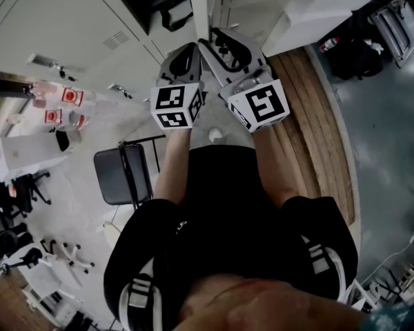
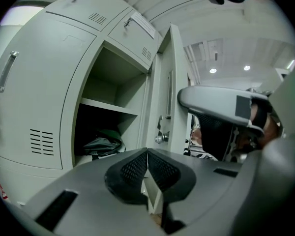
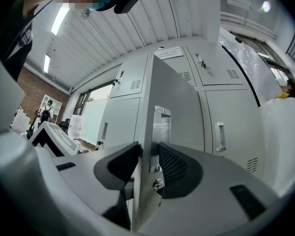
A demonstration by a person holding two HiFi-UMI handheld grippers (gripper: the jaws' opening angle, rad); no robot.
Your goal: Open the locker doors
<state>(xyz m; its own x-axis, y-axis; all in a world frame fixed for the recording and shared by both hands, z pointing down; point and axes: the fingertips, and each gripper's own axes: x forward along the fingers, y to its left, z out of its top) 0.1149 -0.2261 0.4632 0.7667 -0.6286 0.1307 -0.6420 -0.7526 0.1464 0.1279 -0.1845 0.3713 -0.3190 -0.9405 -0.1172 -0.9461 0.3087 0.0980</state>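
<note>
Our right tool stands with its jaws wide apart astride the free edge of the open locker door. The panel runs up between the two pads, and the door's pale handle and a small round lock knob sit right by the pad on the door's face (we cannot make out either pad pressing on the metal).

Our left tool is closed, its two ribbed pads meeting tip to tip with nothing between them. It points at the locker just left of the door, facing the open compartment. Inside we see a shelf and, under it, a dark crumpled bag. Left of that opening a tall locker is closed, with a long upright handle and a block of vent slots low down. The small lockers above are closed as well.

In the head view we look down over the left marker cube and the right marker cube, close beside each other, with both tools reaching toward the door's edge, which stands out from the locker row toward us. Below them lies a pale floor with a dark chair off to the left and a band of wooden boards to the right.
</note>
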